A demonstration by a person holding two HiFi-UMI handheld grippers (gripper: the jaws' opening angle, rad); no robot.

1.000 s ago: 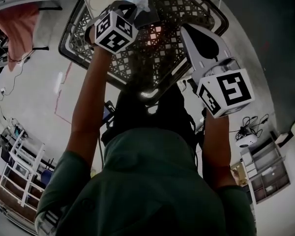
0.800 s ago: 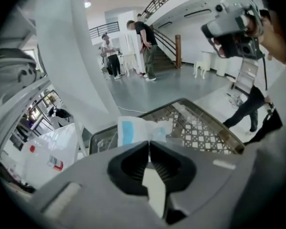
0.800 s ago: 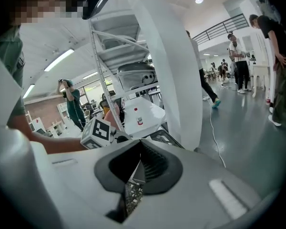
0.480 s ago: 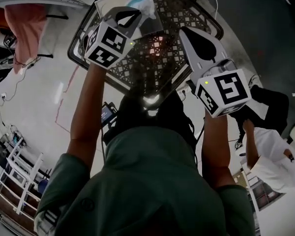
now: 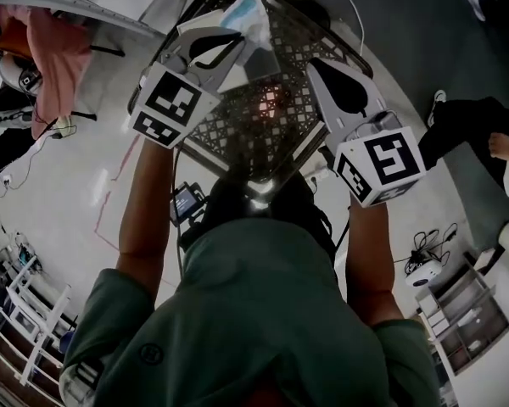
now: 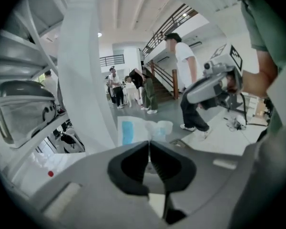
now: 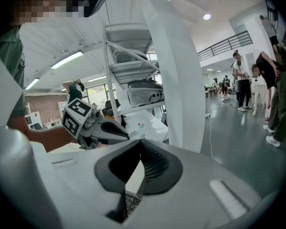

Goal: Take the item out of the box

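Closest is the person in a green top [image 5: 263,312], seen from above, with both arms held out in front. A little further out, the left tongs [image 5: 237,41] are squeezed tight. They pinch the edge of a thin see-through packet [image 5: 246,15] with something blue inside. The tight squeeze is probably there so the floppy packet does not slip and fall back. The right tongs [image 5: 322,62] are next to them on the other side. Their tips are pressed together too, but nothing can be seen between them. They seem to be just waiting nearby, out of the way of the packet. Past both tools is the box [image 5: 299,130], a black one with criss-cross holes. The packet hangs from the left tongs over the far left corner of the box and looks lifted clear of it. So taking it out seems nearly done, and it probably only needs a place to be put down. Further off is the pale floor [image 5: 68,193], with a pink cloth [image 5: 55,49] at the left. At the far right, another person [image 5: 467,134] in dark clothes is bending over.
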